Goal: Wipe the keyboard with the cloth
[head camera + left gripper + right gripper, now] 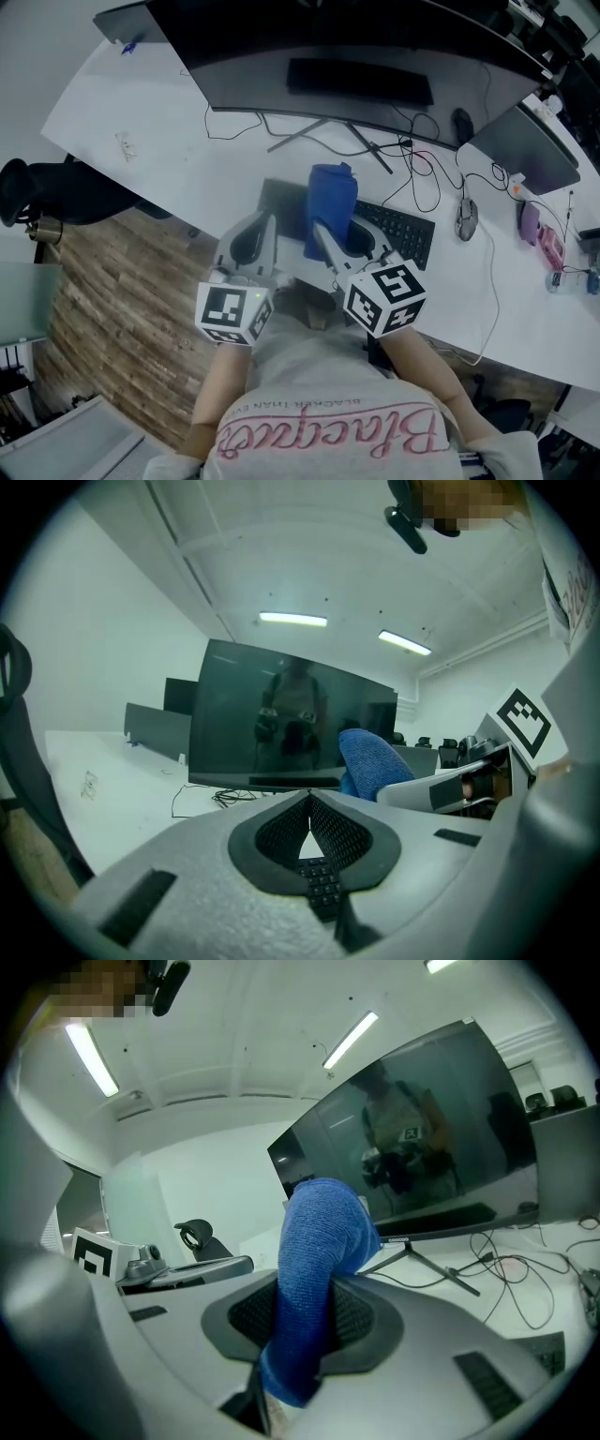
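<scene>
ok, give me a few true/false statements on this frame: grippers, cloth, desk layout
1. The right gripper is clamped on the blue cloth. True.
2. The left gripper grips a corner of the cloth. False: its jaws are together with nothing between them.
3. The cloth lies spread flat across the keyboard. False: it is bunched and stands up out of the right gripper's jaws.
4. The monitor screen is dark. True.
5. The mouse sits to the left of the keyboard. False: it lies to the keyboard's right, in the head view.
</scene>
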`<state>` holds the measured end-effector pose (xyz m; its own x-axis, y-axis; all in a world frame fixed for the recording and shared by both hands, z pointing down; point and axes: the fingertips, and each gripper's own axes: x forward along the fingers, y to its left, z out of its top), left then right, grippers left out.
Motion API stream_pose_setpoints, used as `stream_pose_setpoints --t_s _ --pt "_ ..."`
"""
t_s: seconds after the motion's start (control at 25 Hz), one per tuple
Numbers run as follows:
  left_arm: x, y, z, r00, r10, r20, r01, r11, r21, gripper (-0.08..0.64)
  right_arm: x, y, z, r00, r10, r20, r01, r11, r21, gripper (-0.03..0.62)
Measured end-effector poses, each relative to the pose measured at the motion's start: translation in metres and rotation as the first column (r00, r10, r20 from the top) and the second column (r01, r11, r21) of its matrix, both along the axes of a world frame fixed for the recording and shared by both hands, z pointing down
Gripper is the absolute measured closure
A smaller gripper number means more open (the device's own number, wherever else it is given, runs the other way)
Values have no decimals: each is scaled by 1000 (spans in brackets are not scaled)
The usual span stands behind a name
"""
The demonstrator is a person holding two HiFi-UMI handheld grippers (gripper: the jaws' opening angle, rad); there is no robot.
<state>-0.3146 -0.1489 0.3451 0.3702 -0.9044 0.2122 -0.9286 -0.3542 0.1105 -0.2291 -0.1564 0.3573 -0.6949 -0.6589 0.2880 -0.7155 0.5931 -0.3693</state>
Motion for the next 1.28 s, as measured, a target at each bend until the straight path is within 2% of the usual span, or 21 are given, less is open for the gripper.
stream_pose_setpoints --t_s 0.28,0.68,1.12,1.28 --pt "-53 -15 21 1000 7 -23 -8 998 -56 554 -58 -18 16 1000 -16 3 16 999 -49 491" --pt "-91 -37 49 996 80 -32 -83 990 -115 554 -122 -38 67 999 -28 26 32 985 -172 491" --pt "-106 -51 85 991 127 -26 -130 975 -180 554 -152 -52 137 999 1 -49 -17 943 -332 491" --pt "-113 -55 90 992 124 -34 -128 977 -173 555 -154 -51 154 995 12 -99 -50 923 -381 491"
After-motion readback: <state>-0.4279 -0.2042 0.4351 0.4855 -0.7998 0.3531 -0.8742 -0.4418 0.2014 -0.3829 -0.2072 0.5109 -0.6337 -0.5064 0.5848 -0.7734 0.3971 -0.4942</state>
